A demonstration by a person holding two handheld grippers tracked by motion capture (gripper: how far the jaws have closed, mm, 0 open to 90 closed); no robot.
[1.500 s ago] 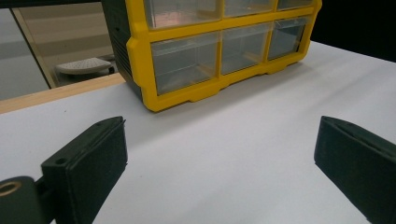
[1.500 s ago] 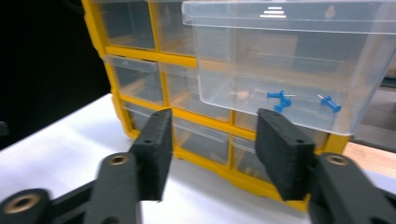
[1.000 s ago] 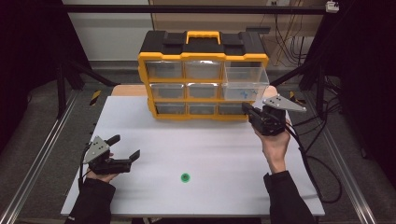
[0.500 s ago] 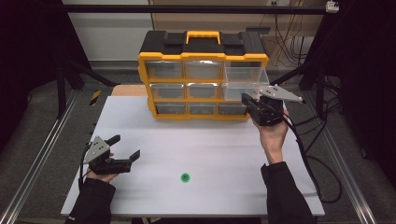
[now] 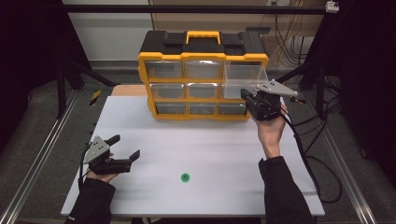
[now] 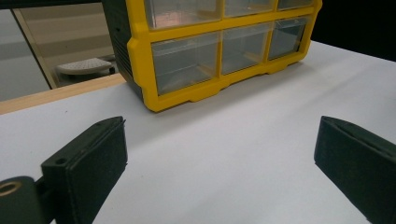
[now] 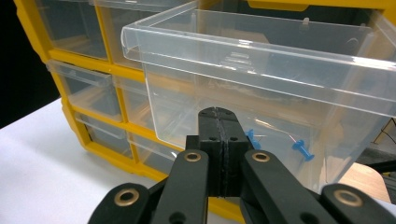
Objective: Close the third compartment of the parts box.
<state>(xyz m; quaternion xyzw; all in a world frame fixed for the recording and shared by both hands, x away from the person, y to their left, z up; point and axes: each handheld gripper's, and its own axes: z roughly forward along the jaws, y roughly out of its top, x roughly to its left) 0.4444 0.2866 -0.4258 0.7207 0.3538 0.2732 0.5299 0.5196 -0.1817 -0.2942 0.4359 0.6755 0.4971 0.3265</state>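
Observation:
A yellow and black organizer (image 5: 203, 70) with clear drawers stands at the back of the white table (image 5: 210, 140). Its top right drawer (image 5: 245, 81) is pulled out. In the right gripper view this drawer (image 7: 261, 79) holds blue push pins (image 7: 301, 150). My right gripper (image 5: 247, 97) is shut with nothing between its jaws. Its tip (image 7: 219, 114) is at the drawer's front wall, low down. My left gripper (image 5: 125, 147) rests open on the table at the front left, far from the organizer (image 6: 219, 42); nothing is between its fingers (image 6: 93, 158).
A small green dot (image 5: 185, 177) marks the table near the front middle. Cables (image 5: 322, 154) trail off the right side of the table. Metal rails (image 5: 42, 154) run along the left. The other drawers look pushed in.
My right gripper has risen and moved forward to the front of the pulled-out drawer. The left gripper has stayed still.

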